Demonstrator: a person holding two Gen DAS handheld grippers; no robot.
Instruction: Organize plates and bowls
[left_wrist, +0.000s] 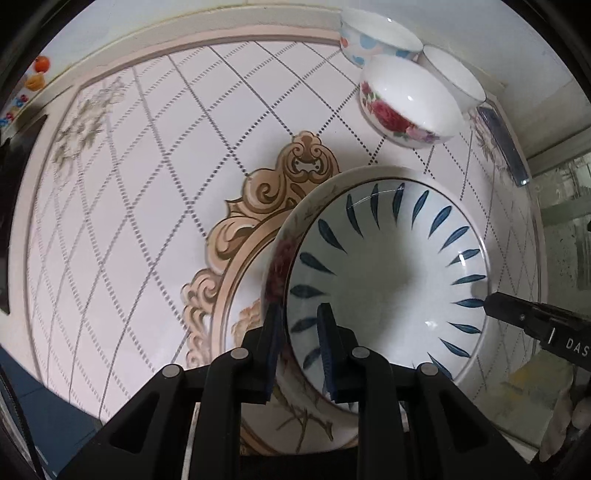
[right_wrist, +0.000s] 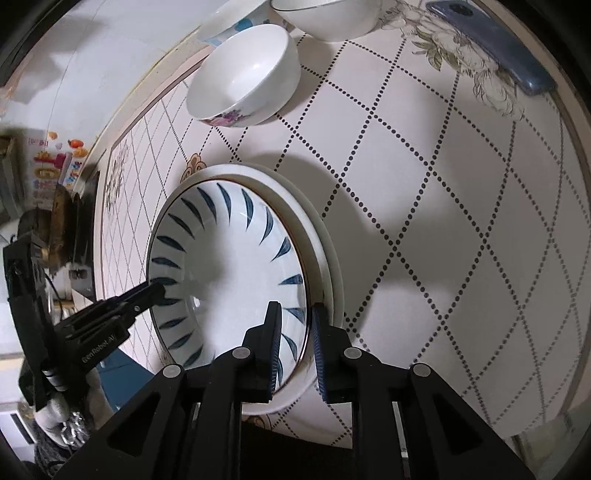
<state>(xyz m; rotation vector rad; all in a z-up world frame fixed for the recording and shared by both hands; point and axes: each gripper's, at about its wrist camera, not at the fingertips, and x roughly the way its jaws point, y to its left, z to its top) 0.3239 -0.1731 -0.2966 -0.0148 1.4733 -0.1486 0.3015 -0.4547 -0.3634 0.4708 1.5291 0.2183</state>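
Observation:
A white plate with blue leaf marks (left_wrist: 391, 280) sits stacked on a flowered plate (left_wrist: 280, 258) on the patterned table. My left gripper (left_wrist: 300, 314) is shut on the stack's near-left rim. My right gripper (right_wrist: 295, 314) is shut on the opposite rim of the blue-leaf plate (right_wrist: 229, 266), with a white plate (right_wrist: 325, 236) beneath it. The right gripper's fingertip (left_wrist: 495, 306) shows at the plate's right edge in the left wrist view; the left gripper (right_wrist: 155, 290) shows at its left edge in the right wrist view. Three bowls stand beyond: a rose bowl (left_wrist: 402, 103), a blue-dotted bowl (left_wrist: 373, 33) and a plain white bowl (left_wrist: 454, 74).
A dark blue phone (right_wrist: 495, 48) lies near the table's far right edge. The rose bowl (right_wrist: 247, 74) stands just beyond the plates in the right wrist view. The table edge (left_wrist: 74, 85) curves along the left, with a wall and stickers (left_wrist: 37, 74) behind.

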